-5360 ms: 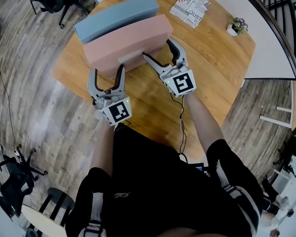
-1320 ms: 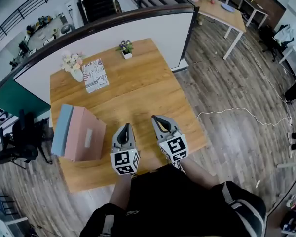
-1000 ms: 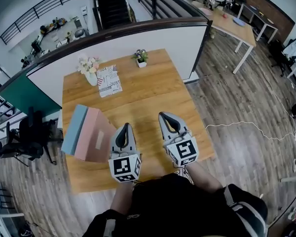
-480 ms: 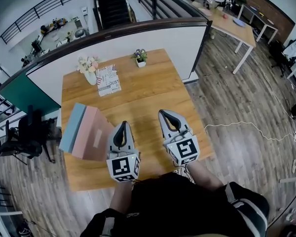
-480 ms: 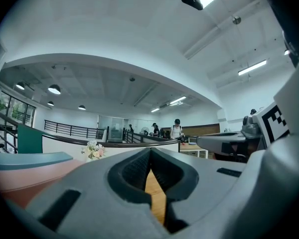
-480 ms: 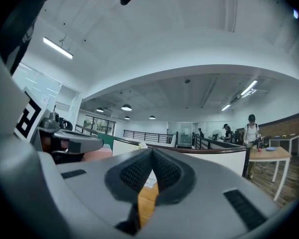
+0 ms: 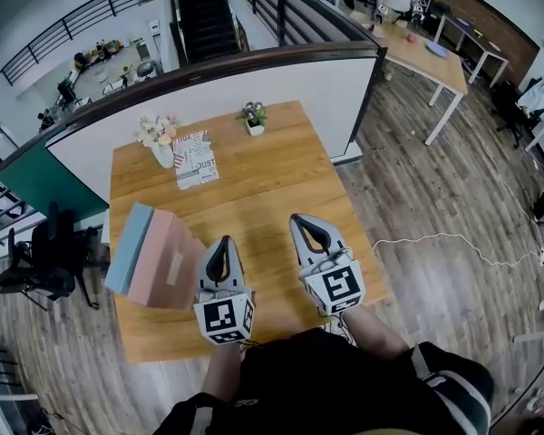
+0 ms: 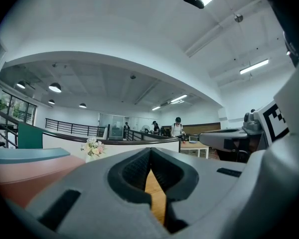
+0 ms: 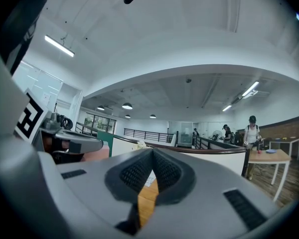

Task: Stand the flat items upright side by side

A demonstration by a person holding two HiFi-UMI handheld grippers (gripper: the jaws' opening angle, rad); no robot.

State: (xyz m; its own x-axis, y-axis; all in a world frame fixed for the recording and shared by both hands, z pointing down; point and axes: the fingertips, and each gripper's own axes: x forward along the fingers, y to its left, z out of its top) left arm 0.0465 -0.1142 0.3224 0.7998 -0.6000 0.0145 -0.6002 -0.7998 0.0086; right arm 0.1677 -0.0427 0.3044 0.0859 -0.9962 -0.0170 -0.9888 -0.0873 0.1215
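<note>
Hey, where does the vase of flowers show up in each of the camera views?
Head view: the vase of flowers stands at the far left corner of the table, beside a printed booklet.
Left gripper view: vase of flowers left of centre, at mid-height.
Right gripper view: vase of flowers tiny, just left of centre.
Shared landmark: the white partition with a dark top rail, right behind the vase in all three.

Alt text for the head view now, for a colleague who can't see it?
A pink slab and a blue slab stand upright side by side at the left edge of a wooden table. The left claw and right claw, both shut and empty, are held over the table's near side. A flower vase, magazine and plant sit farther back.
</note>
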